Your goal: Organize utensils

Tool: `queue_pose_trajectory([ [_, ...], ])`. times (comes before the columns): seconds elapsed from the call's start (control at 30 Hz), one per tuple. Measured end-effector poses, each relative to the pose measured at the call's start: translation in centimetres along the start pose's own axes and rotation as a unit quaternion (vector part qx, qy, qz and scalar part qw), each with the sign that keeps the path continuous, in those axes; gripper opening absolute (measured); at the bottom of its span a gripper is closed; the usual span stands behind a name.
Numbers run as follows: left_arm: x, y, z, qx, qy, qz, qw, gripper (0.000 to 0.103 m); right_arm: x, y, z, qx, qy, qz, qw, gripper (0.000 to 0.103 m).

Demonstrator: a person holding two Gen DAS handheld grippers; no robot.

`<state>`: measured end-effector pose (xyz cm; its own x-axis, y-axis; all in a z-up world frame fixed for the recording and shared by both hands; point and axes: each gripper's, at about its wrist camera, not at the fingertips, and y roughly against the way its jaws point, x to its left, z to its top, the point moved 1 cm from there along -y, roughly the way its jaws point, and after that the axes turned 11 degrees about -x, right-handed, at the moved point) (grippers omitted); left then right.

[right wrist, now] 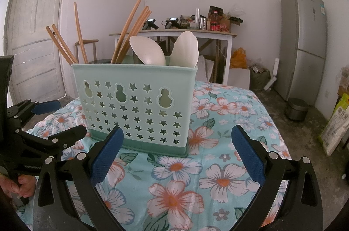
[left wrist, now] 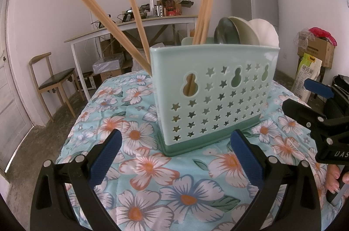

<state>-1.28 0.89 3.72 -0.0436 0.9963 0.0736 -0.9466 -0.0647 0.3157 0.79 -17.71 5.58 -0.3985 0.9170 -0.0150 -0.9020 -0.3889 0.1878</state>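
Note:
A mint-green utensil holder (left wrist: 216,98) with star cut-outs stands on the floral tablecloth (left wrist: 174,187); it also shows in the right wrist view (right wrist: 135,104). Several wooden chopsticks (left wrist: 133,11) (right wrist: 128,32) lean out of its left compartments. Spoons, white and dark (left wrist: 246,31) (right wrist: 148,52), stand in its right part. My left gripper (left wrist: 176,157) is open and empty, just in front of the holder. My right gripper (right wrist: 177,152) is open and empty, also in front of the holder. Each gripper shows at the edge of the other's view (left wrist: 305,104) (right wrist: 52,122).
A white table (right wrist: 174,33) with bottles and clutter stands at the back wall. A wooden chair (left wrist: 52,82) stands left, by a door (right wrist: 35,34). A grey fridge (right wrist: 305,41), a rice cooker (right wrist: 296,109), boxes and bags (left wrist: 314,56) stand right.

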Motion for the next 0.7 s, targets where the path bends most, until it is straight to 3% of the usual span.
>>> queue_pose_trajectory([
  [0.7,-0.29,0.21,-0.06,-0.005,-0.002,0.005,1.0000,0.098,-0.03,-0.02,0.04,0.000,0.000,0.000,1.000,0.095],
])
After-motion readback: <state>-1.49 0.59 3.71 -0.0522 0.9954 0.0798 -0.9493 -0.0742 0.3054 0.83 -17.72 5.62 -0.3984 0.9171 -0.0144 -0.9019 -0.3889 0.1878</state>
